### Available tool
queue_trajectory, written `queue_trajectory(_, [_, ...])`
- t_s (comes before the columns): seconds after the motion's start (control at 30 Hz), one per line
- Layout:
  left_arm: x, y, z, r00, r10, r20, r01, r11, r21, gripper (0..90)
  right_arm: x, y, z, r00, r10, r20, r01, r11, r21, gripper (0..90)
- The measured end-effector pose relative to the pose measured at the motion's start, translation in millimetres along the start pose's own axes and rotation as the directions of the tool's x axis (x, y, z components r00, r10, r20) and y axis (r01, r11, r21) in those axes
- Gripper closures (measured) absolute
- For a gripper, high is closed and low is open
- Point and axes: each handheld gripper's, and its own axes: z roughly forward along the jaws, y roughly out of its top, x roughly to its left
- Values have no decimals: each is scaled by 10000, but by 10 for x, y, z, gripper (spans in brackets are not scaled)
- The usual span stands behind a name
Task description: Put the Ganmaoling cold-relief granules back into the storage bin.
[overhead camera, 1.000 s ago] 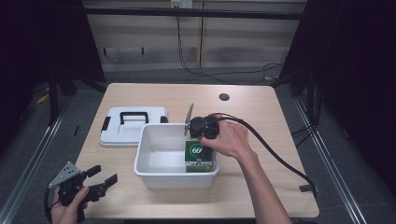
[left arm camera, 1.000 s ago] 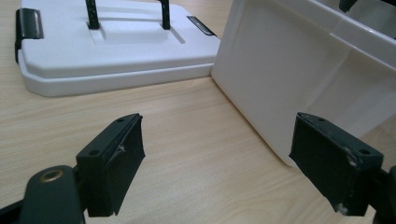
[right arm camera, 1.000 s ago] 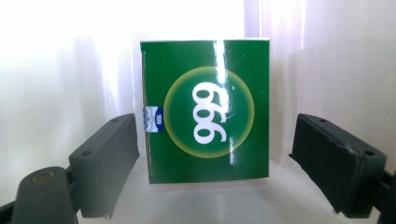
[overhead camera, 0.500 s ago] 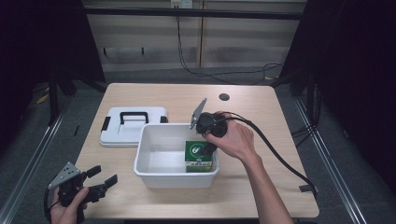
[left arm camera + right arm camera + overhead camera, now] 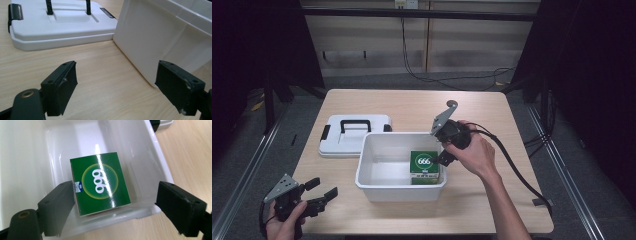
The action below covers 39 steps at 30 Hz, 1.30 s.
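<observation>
Right gripper [image 5: 116, 207] is hanging wide open, empty, over the green box [image 5: 100, 183] lying in the white tub [image 5: 382, 187]; left gripper [image 5: 117, 87] is gaping empty above the bench [image 5: 100, 85]

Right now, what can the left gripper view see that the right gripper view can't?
The left gripper view sees the white lid with its black handle, lying flat on the table, and the outside wall of the white bin. The left gripper has its jaws wide apart with nothing between them.

The right gripper view looks down into the bin and sees the green box marked 666 lying on its floor. The right gripper is open above it.

Both see the white bin and the wooden table.
</observation>
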Motion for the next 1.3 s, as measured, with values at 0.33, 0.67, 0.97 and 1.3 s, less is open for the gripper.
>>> queue_trajectory(0.33, [-2,-1,1,10000,-9,-15,9,10000,2,170,48,-242,-202,9981,574,202,-552,9939,-954,147])
queue_trajectory(0.67, [1,-8,-6,10000,-77,-48,77,10000,35,170,46,-482,-389,9912,1119,710,-996,9825,-1575,139])
queue_trajectory(0.97, [-8,-18,-28,9999,-87,-98,87,10000,-5,170,93,-732,-431,9850,1472,901,-1336,9808,-1423,146])
queue_trajectory(1.3, [-10,-29,-47,9998,-114,-164,114,9999,-17,170,210,-1030,-548,9675,2030,1510,-1762,9689,-1736,150])
